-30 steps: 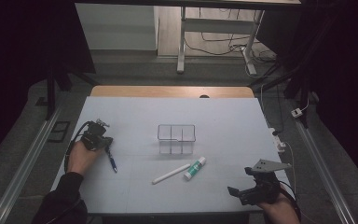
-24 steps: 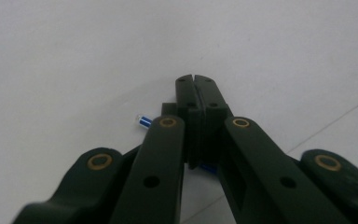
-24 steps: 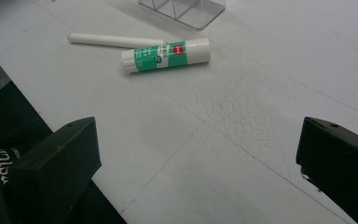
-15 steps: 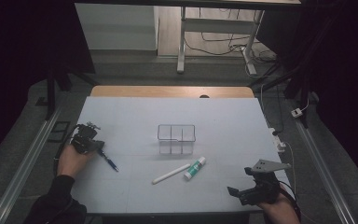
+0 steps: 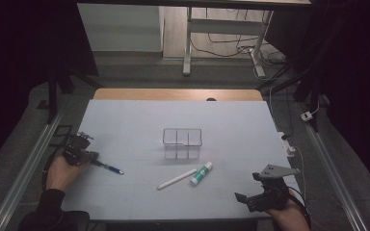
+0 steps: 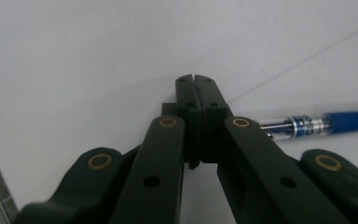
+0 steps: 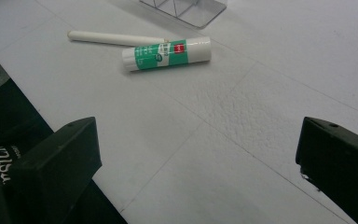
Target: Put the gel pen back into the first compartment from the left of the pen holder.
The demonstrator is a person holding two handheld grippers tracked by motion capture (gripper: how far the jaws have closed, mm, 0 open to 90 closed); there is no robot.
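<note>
Left gripper view showed the left tool (image 6: 196,88) pressed together on nothing, the blue pen (image 6: 328,125) lying just right of its tips, apparently set down on the surface (image 5: 139,120). Spread wide, the right tool (image 7: 198,163) faced the glue stick (image 7: 166,53), likely next.

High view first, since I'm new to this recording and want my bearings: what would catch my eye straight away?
The clear three-part box stands mid-table, with a green-and-white glue stick and a white stick lying just in front of it. At the left edge, the left gripper is shut, with a blue pen lying beside its tips. The right gripper rests open at the near right corner.
</note>
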